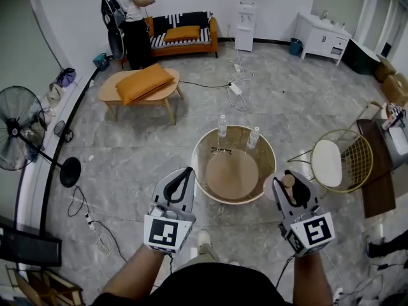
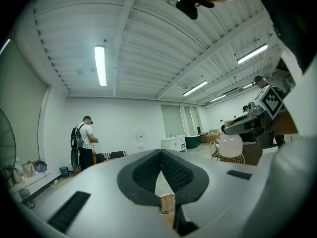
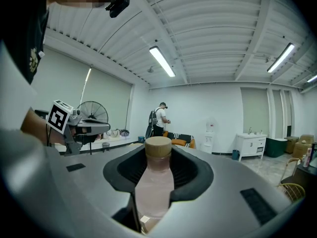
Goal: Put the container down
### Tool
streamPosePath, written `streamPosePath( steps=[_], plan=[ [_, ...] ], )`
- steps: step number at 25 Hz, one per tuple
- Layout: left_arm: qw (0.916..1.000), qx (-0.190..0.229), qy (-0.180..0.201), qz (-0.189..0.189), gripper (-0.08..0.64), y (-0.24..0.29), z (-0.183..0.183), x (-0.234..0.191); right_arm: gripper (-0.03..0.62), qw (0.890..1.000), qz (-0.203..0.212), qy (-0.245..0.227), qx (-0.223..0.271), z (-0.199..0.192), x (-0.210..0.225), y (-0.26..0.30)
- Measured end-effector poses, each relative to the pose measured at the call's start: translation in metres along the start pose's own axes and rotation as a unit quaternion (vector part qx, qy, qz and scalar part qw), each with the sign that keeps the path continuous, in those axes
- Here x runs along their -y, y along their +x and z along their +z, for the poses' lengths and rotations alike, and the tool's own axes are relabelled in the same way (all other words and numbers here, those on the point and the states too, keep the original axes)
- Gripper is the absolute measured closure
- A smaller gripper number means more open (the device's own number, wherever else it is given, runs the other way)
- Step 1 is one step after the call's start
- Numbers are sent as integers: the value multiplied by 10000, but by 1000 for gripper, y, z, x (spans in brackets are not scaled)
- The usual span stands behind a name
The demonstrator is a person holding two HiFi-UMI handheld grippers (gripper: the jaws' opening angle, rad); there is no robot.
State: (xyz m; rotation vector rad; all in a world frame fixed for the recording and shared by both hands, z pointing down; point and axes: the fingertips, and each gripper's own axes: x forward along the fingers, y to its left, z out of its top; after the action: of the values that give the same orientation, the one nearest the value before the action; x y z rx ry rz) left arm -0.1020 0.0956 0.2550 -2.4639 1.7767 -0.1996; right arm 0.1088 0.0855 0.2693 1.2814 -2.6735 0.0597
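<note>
Left gripper [image 2: 161, 152], jaws together, nothing between.

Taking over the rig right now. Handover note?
Left gripper: shut, empty, held off the table's near left side.
Right gripper: shut on the pink bottle, cap on, held in the air by the table's near right rim.
Table: two water bottles and glasses at the far side; the near part is bare.
Done: bottle gripped.
Left: set it down, then open the jaws.
</note>
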Motion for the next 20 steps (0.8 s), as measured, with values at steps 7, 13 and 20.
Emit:
streamPosePath(
  steps=[7,13,20],
  plan=[
    [9999,-28,36,-116,545,26,-7,-6,442,10000,-65,35,-42,-3,11,20],
    [9997,-53,30,-223,545,43,-9,-10,442,9999,-139,71,-67,-4,21,30],
    [9993,30,-6,-360,545,63,-3,-21,442,9995,-296,66,-87,6,28,43]
  ],
)
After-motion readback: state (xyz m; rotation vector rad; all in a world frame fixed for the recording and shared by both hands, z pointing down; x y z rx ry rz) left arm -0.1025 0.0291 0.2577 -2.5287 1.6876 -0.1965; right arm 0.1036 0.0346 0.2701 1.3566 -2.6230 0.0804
